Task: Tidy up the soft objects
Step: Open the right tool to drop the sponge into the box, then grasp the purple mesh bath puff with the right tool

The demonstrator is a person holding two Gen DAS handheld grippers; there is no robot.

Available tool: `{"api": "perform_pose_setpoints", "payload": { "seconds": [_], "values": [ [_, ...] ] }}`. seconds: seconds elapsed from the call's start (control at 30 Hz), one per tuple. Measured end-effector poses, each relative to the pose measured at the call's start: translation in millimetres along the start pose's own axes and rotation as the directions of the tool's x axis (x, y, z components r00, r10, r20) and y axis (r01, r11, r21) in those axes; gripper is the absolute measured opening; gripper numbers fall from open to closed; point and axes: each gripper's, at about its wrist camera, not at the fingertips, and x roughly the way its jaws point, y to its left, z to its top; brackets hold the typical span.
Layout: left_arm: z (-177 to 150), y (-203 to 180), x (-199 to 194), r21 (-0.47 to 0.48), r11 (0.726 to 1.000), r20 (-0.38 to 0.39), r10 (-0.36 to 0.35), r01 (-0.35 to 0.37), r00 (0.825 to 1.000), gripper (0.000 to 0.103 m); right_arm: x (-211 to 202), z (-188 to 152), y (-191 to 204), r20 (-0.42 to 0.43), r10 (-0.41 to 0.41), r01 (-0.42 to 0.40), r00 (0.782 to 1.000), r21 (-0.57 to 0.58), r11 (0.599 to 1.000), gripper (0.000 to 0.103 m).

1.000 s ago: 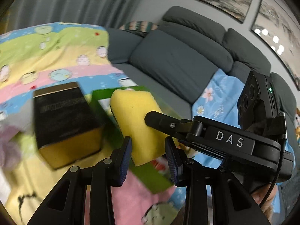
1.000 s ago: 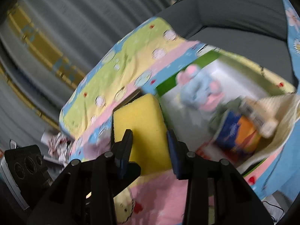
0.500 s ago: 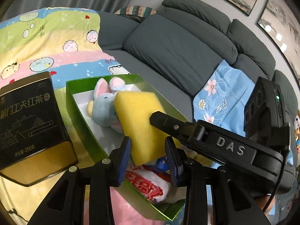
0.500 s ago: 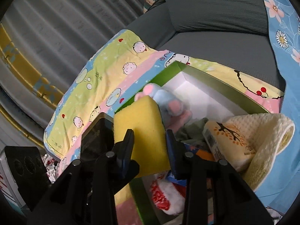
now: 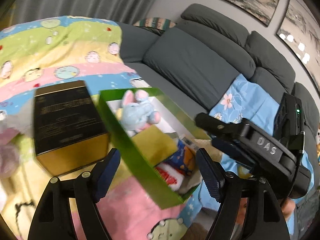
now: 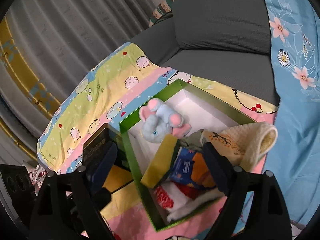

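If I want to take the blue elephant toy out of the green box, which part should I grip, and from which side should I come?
Probably grip the blue elephant toy across its rounded body, coming down from above through the open top of the green box. It lies near the box's far end with bare white floor behind it, while the yellow sponge leans close against its near side, so a level approach looks blocked by the box walls.

I note a green box with a white interior, a yellow sponge with a dark green edge, and a pale blue elephant with pink ears. The blanket is striped green, yellow, pink and blue with cartoon faces. The tin is black and gold. The sofa is grey.
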Motion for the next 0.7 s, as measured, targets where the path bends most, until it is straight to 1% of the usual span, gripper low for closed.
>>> {"api": "perform_pose_setpoints", "payload": {
  "seconds": [0.13,0.23,0.3,0.37,0.43,0.5,0.53,0.6,0.7],
  "values": [
    [-12.3,17.9,-32.9,-0.046,0.998,0.022,0.048,-0.047,0.999,0.078,-13.0,-9.0,15.6,0.008,0.002,-0.002,1.0,-0.034,0.999,0.095],
    [-23.1,35.0,-57.4,-0.087,0.992,0.04,0.096,-0.092,0.995,0.079,-17.6,-17.0,31.5,0.003,0.01,-0.01,1.0,-0.069,0.998,0.096],
    [-30.4,48.3,-73.0,-0.119,0.986,0.047,0.126,-0.119,0.991,0.086,-18.8,-23.2,42.4,-0.002,0.014,-0.015,1.0,-0.092,0.996,0.097],
    [-38.4,60.3,-89.3,-0.15,0.978,0.065,0.154,-0.143,0.986,0.086,-19.2,-29.6,55.5,-0.01,0.016,-0.017,1.0,-0.121,0.993,0.098],
    [-48.1,75.2,-107.6,-0.188,0.966,0.084,0.198,-0.18,0.977,0.087,-18.9,-36.6,67.8,-0.016,0.018,-0.02,1.0,-0.146,0.989,0.098],
    [-56.6,87.2,-119.9,-0.221,0.95,0.084,0.244,-0.221,0.966,0.087,-17.1,-43.5,78.8,-0.028,0.019,-0.023,0.999,-0.167,0.986,0.098],
    [-63.0,96.3,-128.9,-0.241,0.936,0.08,0.282,-0.256,0.956,0.087,-16.2,-46.7,83.9,-0.034,0.02,-0.026,0.999,-0.175,0.984,0.099],
    [-73.4,108.6,-141.5,-0.269,0.916,0.079,0.329,-0.297,0.941,0.087,-13.0,-54.2,97.0,-0.055,0.029,-0.04,0.998,-0.199,0.979,0.099],
    [-92.5,131.7,-161.8,-0.334,0.883,0.076,0.374,-0.33,0.924,0.087,-7.5,-64.4,116.4,-0.081,0.044,-0.062,0.996,-0.237,0.97,0.099]
  ]
}}
